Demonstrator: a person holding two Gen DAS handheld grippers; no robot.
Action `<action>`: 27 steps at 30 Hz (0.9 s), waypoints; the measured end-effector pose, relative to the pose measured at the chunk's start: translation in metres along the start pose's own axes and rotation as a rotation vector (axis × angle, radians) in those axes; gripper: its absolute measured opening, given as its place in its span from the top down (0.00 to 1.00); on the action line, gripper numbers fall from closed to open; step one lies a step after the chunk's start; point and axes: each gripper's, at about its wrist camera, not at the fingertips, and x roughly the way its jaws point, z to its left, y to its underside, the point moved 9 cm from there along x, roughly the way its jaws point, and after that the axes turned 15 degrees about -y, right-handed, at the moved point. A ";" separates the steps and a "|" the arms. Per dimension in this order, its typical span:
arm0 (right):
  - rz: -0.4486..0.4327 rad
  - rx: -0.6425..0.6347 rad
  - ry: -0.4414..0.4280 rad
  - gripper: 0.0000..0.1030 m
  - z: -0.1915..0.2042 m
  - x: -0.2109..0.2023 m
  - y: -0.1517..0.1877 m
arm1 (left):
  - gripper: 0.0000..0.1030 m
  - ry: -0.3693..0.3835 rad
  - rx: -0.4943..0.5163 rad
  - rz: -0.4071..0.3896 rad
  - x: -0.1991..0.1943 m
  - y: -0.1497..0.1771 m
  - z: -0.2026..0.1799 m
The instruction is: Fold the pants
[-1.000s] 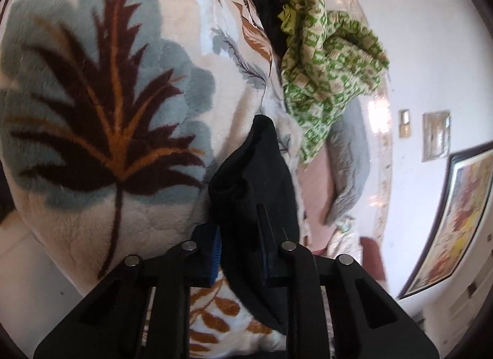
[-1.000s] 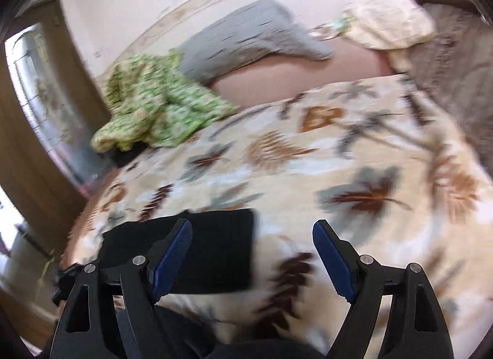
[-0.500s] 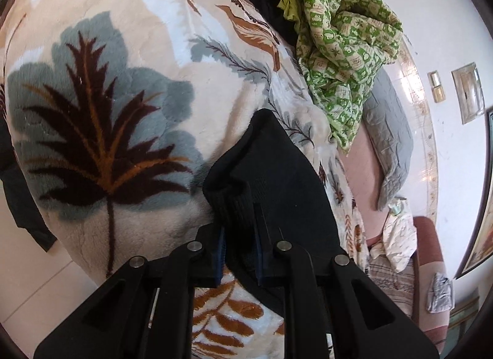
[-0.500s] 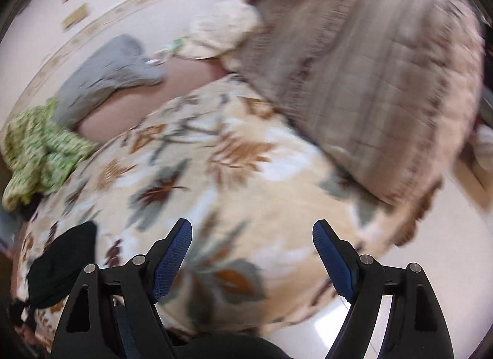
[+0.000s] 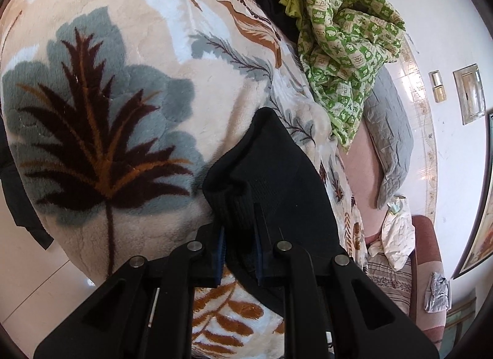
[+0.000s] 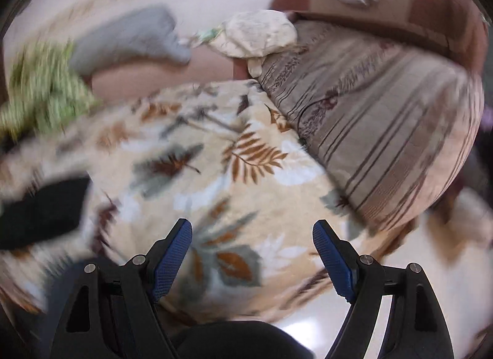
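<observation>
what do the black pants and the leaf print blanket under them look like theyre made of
Black pants: seemingly a matte knit, with a ribbed band where the left gripper clamps them. Cream leaf-print blanket: likely plush fleece, with a fuzzy, tufted pile.

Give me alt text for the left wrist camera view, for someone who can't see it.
The left gripper is shut on a bunched edge of the black pants, which lie on a cream blanket with leaf prints. Beyond them sits a crumpled green patterned cloth and a grey pillow by a white wall.
</observation>
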 end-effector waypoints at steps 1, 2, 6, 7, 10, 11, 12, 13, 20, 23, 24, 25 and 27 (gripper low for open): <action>0.001 -0.030 0.008 0.20 0.003 -0.001 0.000 | 0.86 -0.005 0.002 -0.001 0.000 0.000 0.000; 0.000 -0.036 0.005 0.20 0.004 -0.003 0.001 | 0.86 -0.010 0.003 -0.004 0.000 0.000 -0.001; 0.000 0.002 -0.017 0.20 -0.008 -0.008 0.006 | 0.86 -0.046 0.004 -0.024 0.000 0.001 -0.002; 0.000 0.013 -0.022 0.20 -0.012 -0.011 0.006 | 0.86 -0.062 0.006 -0.034 0.000 0.002 -0.003; -0.003 0.038 -0.017 0.20 -0.030 -0.026 0.011 | 0.86 -0.104 0.029 -0.068 0.000 0.003 -0.006; -0.009 0.042 -0.005 0.20 -0.036 -0.031 0.015 | 0.86 -0.116 0.041 -0.082 -0.001 0.004 -0.007; -0.016 0.052 0.008 0.20 -0.044 -0.037 0.017 | 0.86 -0.121 0.048 -0.087 -0.001 0.004 -0.007; -0.025 0.075 0.013 0.20 -0.054 -0.043 0.021 | 0.86 -0.122 0.051 -0.087 -0.001 0.004 -0.006; -0.090 0.352 -0.080 0.20 -0.111 -0.059 0.041 | 0.86 -0.153 0.074 -0.101 0.000 0.003 -0.009; -0.103 0.404 -0.113 0.20 -0.116 -0.058 0.042 | 0.86 -0.161 0.077 -0.105 0.001 0.003 -0.009; -0.100 0.399 -0.116 0.20 -0.114 -0.057 0.041 | 0.86 -0.160 0.078 -0.104 0.001 0.002 -0.009; -0.097 0.392 -0.113 0.20 -0.112 -0.057 0.040 | 0.86 -0.158 0.077 -0.102 0.002 0.002 -0.009; -0.088 0.366 -0.092 0.20 -0.107 -0.056 0.038 | 0.86 -0.149 0.073 -0.102 0.002 0.003 -0.009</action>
